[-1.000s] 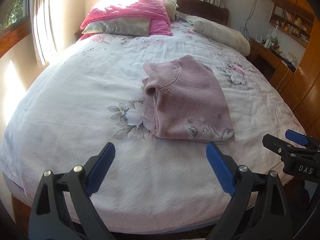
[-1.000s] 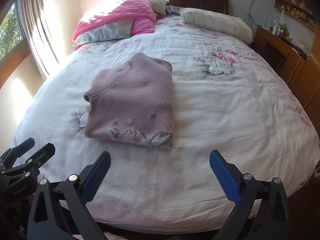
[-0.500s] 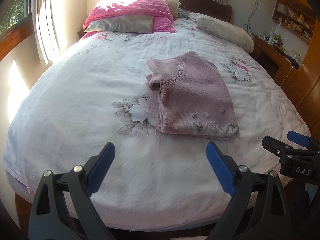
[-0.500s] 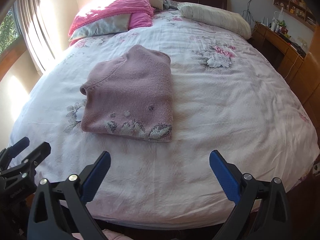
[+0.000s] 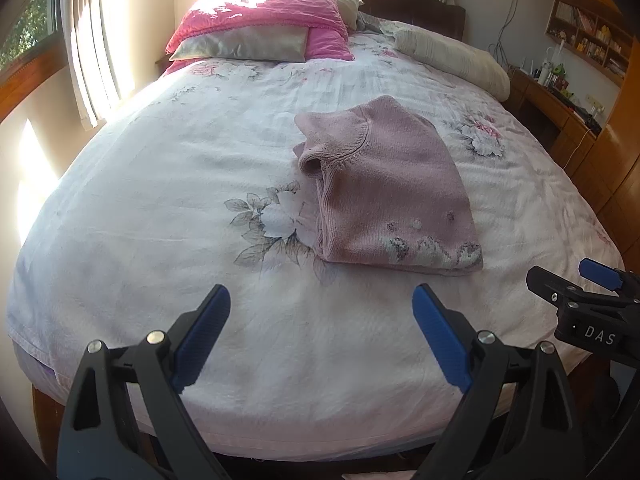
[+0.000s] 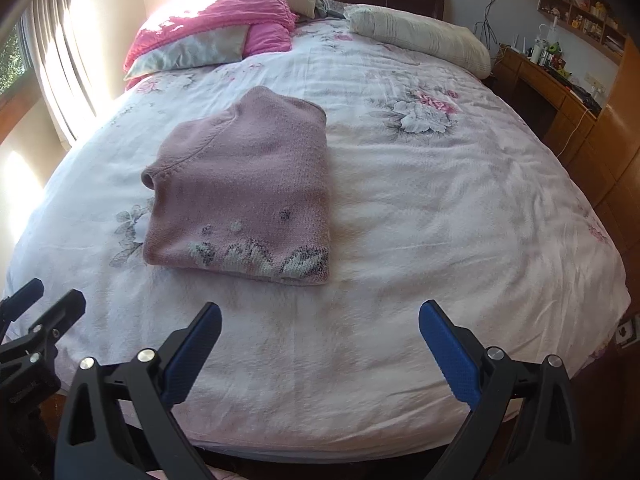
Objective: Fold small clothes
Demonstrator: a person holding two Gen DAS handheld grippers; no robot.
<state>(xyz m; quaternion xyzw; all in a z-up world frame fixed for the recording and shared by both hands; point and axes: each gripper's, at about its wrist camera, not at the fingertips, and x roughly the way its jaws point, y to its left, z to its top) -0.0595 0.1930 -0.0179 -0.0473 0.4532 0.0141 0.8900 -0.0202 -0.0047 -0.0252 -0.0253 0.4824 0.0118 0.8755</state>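
My left gripper (image 5: 321, 332) sits at the bottom of its frame with its blue pads (image 5: 202, 332) spread wide and nothing between them, over the near edge of the bed (image 5: 140, 208). My right gripper (image 6: 320, 350) is the same: pads (image 6: 448, 350) far apart, holding nothing, above the sheet at the foot of the bed. Each shows in the other's view, the right one at the lower right edge of the left view (image 5: 588, 304), the left one at the lower left edge of the right view (image 6: 36, 332). Beyond the fingers lies the sweater (image 5: 384, 192), folded into a neat rectangle (pale pink knit, with a white and grey pattern along its near hem), flat on the flowered sheet and well apart from both grippers. In the left view it lies right of centre; in the right view (image 6: 244, 192) it lies left of centre. Farther up, at the head of the bed, a pink pillow (image 5: 264, 12) sits upper left in sunlight and a cream bolster (image 5: 452, 56) upper right. A curtain (image 5: 96, 48) hangs at the left edge, and a wooden desk (image 5: 560, 112) stands at the right.
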